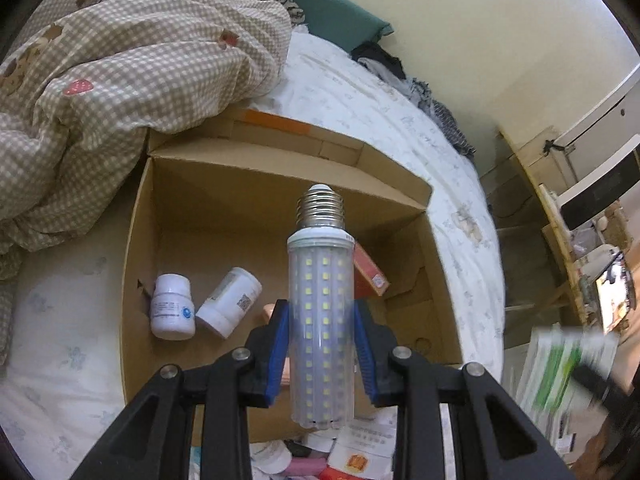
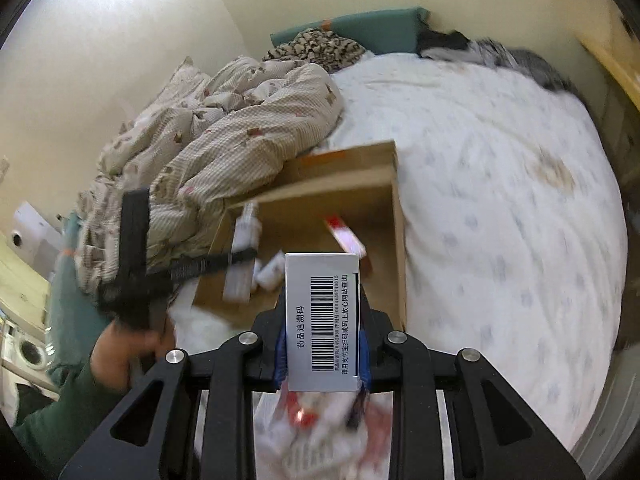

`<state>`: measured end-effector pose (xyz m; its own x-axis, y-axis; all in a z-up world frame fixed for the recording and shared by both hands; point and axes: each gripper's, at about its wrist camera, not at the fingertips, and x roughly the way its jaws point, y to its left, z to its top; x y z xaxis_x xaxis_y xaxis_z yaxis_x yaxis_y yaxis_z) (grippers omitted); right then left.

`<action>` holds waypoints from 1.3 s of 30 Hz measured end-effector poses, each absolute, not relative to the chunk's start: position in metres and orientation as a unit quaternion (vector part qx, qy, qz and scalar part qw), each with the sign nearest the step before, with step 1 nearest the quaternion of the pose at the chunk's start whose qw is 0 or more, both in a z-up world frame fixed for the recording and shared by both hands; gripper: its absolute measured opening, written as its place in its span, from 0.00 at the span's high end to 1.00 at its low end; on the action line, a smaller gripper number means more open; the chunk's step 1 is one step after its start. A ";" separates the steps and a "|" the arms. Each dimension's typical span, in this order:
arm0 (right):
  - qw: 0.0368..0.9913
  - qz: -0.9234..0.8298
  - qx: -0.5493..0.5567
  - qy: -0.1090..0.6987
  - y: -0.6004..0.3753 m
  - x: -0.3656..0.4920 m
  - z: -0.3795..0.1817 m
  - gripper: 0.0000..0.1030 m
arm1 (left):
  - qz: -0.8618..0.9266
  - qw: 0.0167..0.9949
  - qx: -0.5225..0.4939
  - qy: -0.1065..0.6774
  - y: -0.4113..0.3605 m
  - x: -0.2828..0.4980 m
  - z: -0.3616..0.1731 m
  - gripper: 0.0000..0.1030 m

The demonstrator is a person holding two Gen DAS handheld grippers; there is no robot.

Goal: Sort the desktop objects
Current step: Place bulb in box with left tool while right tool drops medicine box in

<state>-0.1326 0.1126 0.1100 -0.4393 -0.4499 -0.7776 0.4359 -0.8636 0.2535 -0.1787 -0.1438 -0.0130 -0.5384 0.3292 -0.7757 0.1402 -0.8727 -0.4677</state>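
Where right-wrist view blurs, cardboard box (image 2: 394,216) contents indistinct. Left claw (image 1: 321,322) clamps corn-type LED bulb (image 1: 321,320), screw base forward; right claw (image 2: 322,344) grips white barcoded carton (image 2: 322,320).

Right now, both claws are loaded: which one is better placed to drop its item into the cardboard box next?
Left, probably. The left claw holds the LED bulb directly above the open cardboard box. The right claw holds its white barcoded box short of the carton's near edge.
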 end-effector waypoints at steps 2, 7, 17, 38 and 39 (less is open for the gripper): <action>0.243 -0.847 0.471 0.041 0.084 -0.153 0.095 0.72 | 0.839 0.049 -0.487 -0.236 -0.142 -0.182 -0.018 0.70; 0.211 -0.828 0.512 0.092 0.048 -0.184 0.044 0.72 | 0.829 0.040 -0.514 -0.217 -0.140 -0.186 -0.032 0.70; 0.189 -0.841 0.498 0.099 0.051 -0.184 0.031 0.33 | 0.820 0.029 -0.527 -0.221 -0.140 -0.187 -0.039 0.48; 0.231 -0.852 0.470 0.009 0.173 -0.071 0.082 0.33 | 0.858 0.075 -0.480 -0.166 -0.092 -0.110 0.001 0.47; 0.228 -0.852 0.472 0.003 0.184 -0.063 0.080 0.33 | 0.858 0.078 -0.481 -0.164 -0.088 -0.103 0.001 0.47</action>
